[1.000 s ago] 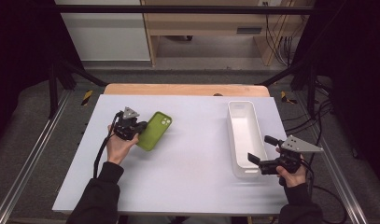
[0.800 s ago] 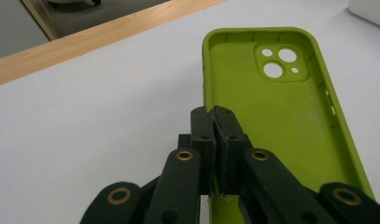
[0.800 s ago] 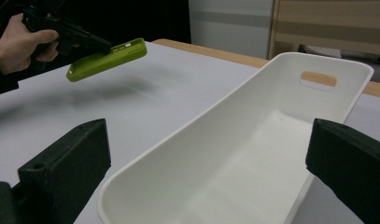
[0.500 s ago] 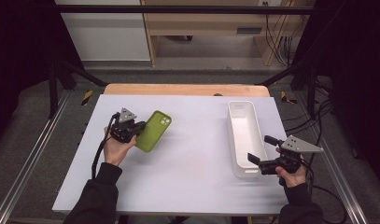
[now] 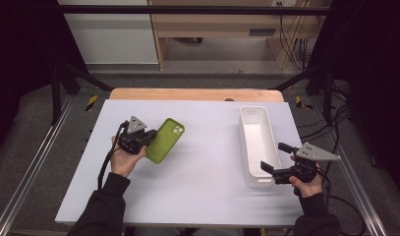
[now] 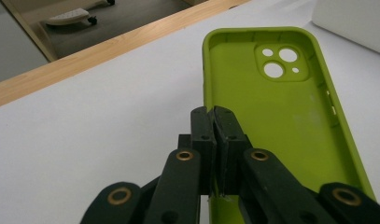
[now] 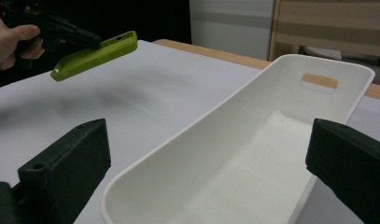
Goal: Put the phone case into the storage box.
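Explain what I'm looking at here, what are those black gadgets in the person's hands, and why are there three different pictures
A person holds a hand-held tool in each hand; each tool ends in two black jaws. One picture comes from a camera above the table; the other two come from cameras riding on the tools, looking along their jaws. The left gripper is shut on the edge of a green phone case, held just above the white table, as its shadow shows. The right gripper is open, its jaws on either side of the near end of an empty white tray standing on the table.
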Action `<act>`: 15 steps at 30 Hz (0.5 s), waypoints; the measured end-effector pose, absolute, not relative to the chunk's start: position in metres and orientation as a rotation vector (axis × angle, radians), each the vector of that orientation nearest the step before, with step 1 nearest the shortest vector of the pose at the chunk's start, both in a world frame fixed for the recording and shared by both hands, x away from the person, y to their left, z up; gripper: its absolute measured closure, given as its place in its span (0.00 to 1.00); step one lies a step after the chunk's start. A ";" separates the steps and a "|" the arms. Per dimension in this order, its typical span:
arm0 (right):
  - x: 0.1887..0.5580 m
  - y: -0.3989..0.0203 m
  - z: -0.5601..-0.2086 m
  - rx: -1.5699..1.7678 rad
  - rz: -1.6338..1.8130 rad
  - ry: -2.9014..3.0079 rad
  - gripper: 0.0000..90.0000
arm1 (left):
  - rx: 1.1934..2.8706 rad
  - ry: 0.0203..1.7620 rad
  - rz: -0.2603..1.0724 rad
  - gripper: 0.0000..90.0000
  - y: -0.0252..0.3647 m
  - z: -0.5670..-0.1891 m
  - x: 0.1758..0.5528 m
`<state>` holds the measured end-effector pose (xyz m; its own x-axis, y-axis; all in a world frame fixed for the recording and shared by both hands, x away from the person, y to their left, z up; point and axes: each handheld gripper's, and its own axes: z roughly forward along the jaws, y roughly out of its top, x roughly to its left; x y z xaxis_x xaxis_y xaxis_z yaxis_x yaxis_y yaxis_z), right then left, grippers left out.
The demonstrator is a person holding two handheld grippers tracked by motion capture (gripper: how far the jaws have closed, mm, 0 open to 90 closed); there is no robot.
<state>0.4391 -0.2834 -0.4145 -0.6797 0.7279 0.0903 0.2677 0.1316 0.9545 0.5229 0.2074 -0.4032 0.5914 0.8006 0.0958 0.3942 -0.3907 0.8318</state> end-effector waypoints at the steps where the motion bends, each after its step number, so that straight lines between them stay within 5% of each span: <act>1: 0.439 -0.283 -0.414 0.958 1.566 2.019 0.00 | 2.011 0.944 0.638 0.97 0.207 -0.403 0.522; 15: 0.438 -0.281 -0.412 0.956 1.558 2.021 0.00 | 2.030 0.906 0.648 0.97 0.196 -0.400 0.511</act>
<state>0.4383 -0.2806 -0.4123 -0.6789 0.7294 0.0841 0.2669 0.1384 0.9537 0.5106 0.1962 -0.4001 0.6115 0.7815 0.1240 0.3696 -0.4206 0.8286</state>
